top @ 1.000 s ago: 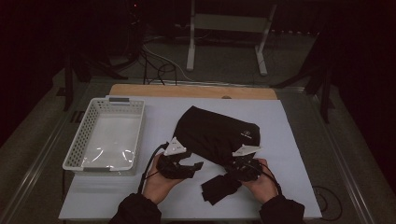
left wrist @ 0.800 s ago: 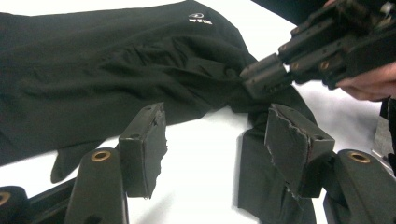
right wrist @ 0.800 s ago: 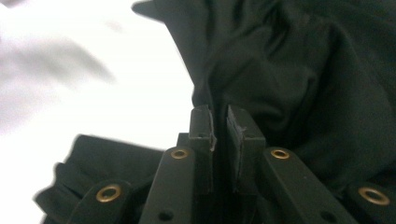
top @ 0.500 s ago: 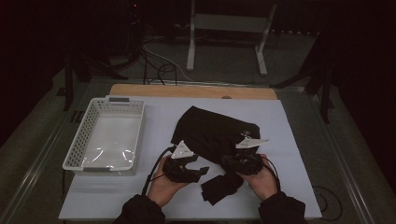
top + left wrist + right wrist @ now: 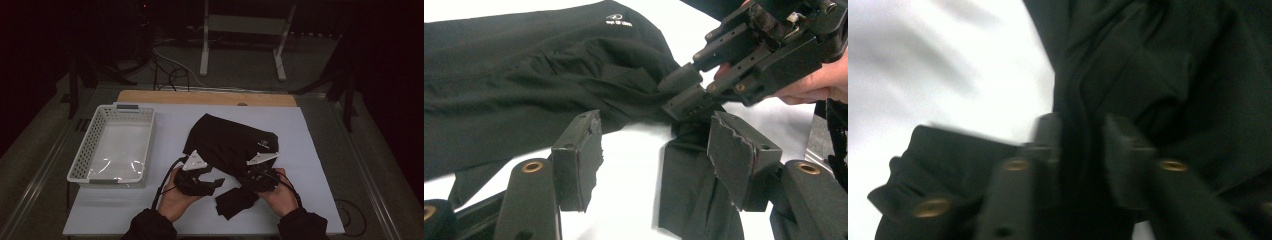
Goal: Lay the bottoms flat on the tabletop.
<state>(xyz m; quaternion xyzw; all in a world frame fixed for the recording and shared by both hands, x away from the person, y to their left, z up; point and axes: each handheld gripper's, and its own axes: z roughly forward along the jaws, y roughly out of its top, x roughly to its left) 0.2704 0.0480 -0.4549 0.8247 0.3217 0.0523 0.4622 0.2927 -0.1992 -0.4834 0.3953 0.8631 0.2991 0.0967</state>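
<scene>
Right hand-held gripper (image 5: pixel 686 92) pinches black garment's (image 5: pixel 230 142) near fold.

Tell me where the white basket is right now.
In the high view the white basket sits on the left side of the table, left of the black garment and just beyond the left gripper.

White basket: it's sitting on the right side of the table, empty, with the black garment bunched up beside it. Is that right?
Not quite. The white basket sits on the left side of the table, not the right, as the high view shows. The rest holds: it is empty, and the black garment lies bunched up beside it.
</scene>
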